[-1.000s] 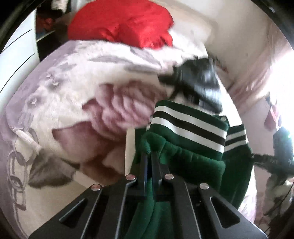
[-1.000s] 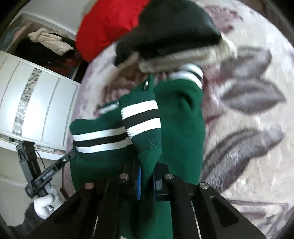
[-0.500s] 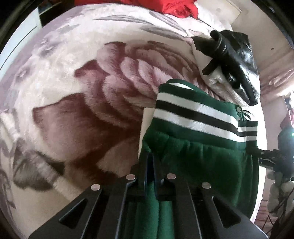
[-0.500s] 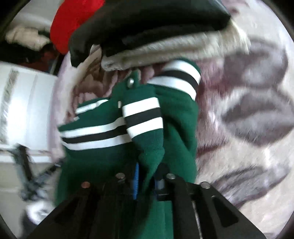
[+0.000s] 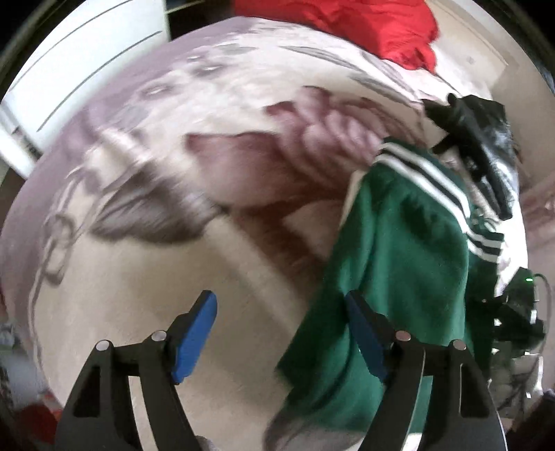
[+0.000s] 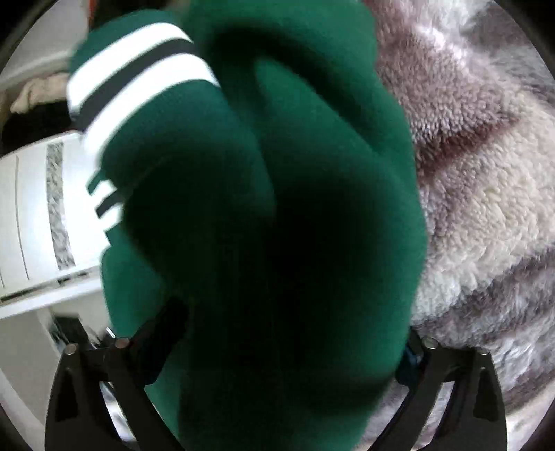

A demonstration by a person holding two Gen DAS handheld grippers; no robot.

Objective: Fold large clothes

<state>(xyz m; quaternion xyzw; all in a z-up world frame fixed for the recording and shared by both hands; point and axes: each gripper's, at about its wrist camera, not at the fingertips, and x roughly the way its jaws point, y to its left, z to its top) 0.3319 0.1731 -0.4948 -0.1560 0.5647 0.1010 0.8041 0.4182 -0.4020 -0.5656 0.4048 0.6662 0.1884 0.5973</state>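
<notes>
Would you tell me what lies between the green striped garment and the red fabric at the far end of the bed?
In the left wrist view, only the floral fleece blanket lies between the green striped garment and the red fabric.

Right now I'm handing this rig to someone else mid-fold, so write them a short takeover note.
Left gripper: jaws opening, nothing pinched; the green striped garment lies beside its right finger.
Right gripper: jaws opening, green cloth bunched between them, not clamped.
Garment sits on the floral blanket, near the black jacket and the red garment.
Done: garment laid down.
Left: check and neaten the fold.
</notes>
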